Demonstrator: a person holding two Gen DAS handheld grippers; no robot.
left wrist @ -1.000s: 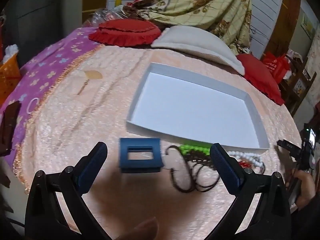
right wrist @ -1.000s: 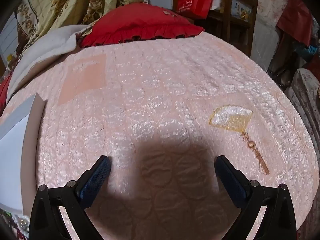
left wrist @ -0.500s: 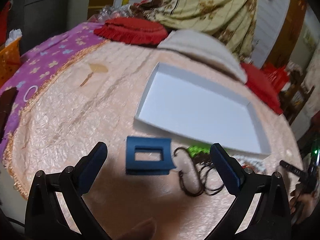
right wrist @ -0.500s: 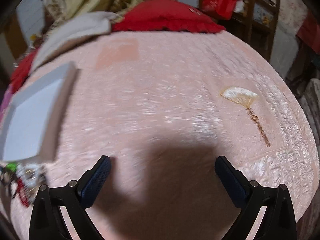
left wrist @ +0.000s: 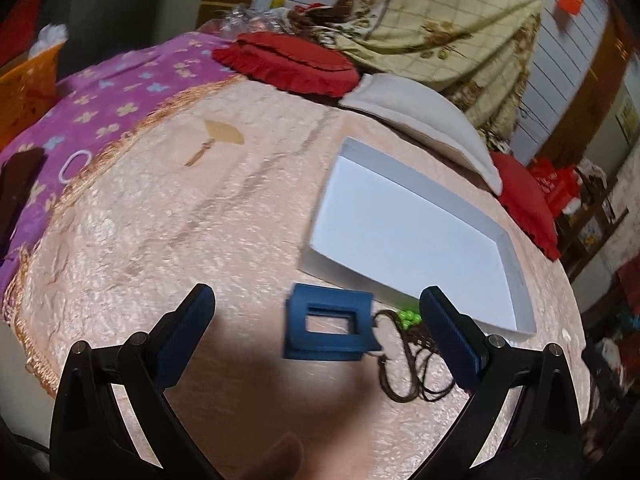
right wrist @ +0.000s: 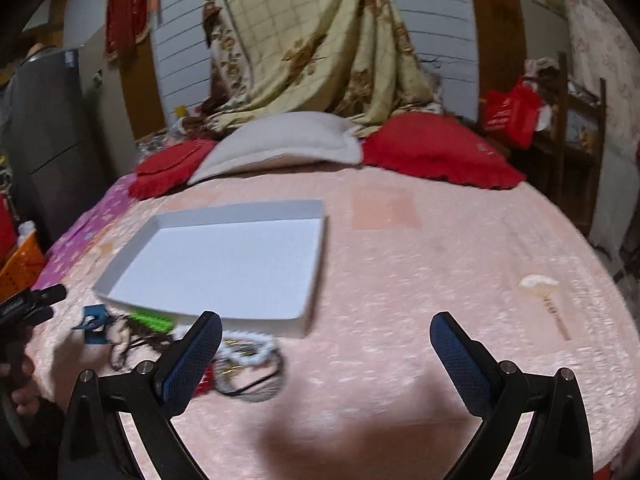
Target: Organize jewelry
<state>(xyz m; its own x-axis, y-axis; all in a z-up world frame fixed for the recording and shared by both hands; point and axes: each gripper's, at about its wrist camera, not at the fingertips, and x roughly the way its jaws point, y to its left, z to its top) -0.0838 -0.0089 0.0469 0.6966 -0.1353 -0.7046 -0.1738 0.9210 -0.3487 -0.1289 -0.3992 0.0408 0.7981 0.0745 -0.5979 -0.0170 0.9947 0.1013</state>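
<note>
Jewelry [left wrist: 404, 344]: beaded, corded tangle beside rectangular white tray [left wrist: 516, 276]; both hand-held grippers [left wrist: 316, 320] [right wrist: 326, 346] spread, empty.

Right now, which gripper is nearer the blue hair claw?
Left. The left gripper is open with the blue hair claw lying between its fingers on the bed. The right gripper, also open, hovers off to the claw's right, near the white tray.

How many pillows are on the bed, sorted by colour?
Red pillows: 2
White pillow: 1
Total: 3
</note>
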